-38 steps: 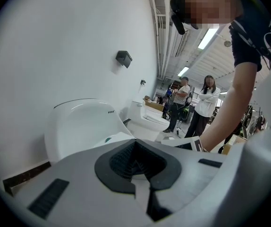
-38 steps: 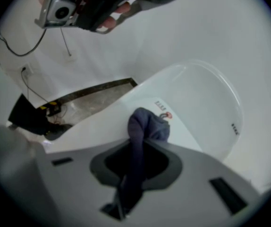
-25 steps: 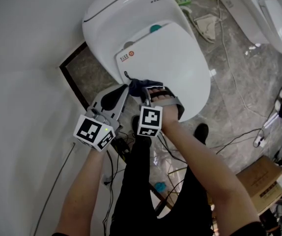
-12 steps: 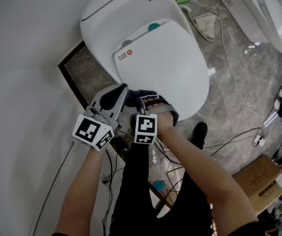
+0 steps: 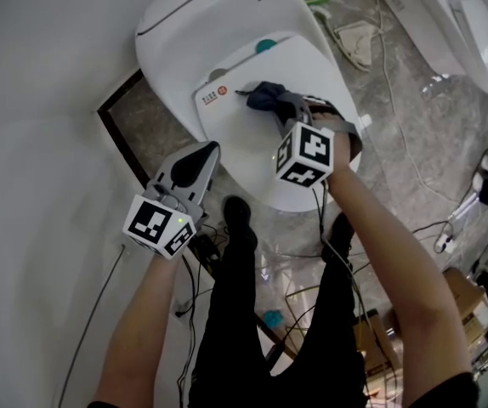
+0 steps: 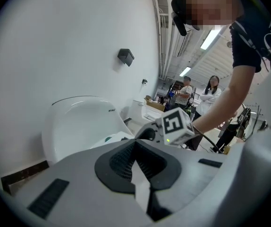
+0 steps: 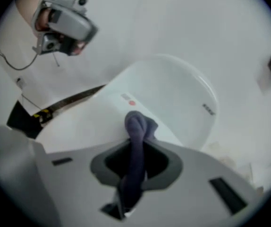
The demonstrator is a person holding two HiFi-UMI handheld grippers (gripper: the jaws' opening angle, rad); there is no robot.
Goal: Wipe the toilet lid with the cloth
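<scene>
Head view: right gripper (image 5: 282, 109) over the far part of the white toilet lid (image 5: 312, 66). The dark blue cloth (image 5: 263, 94) lies on the lid beside a red-dot label (image 5: 216, 97), print too small to read. Left gripper (image 5: 203, 158) sits off the lid's near-left edge.

Left gripper view: jaws together, nothing between them.

Right gripper view: jaws clamped on the cloth (image 7: 135, 126), its bunched end near the label (image 7: 129, 100), which is blurred here.

White wall (image 5: 31, 126) on left, dark strip (image 5: 125, 147) at its base. Floor (image 5: 414, 143) grey, marbled, with loose cables (image 5: 442, 241). Second white toilet (image 5: 473, 19) upper right. Ceiling strip lights (image 6: 212, 36) on. Small dark box (image 6: 126, 56) mounted on wall.
</scene>
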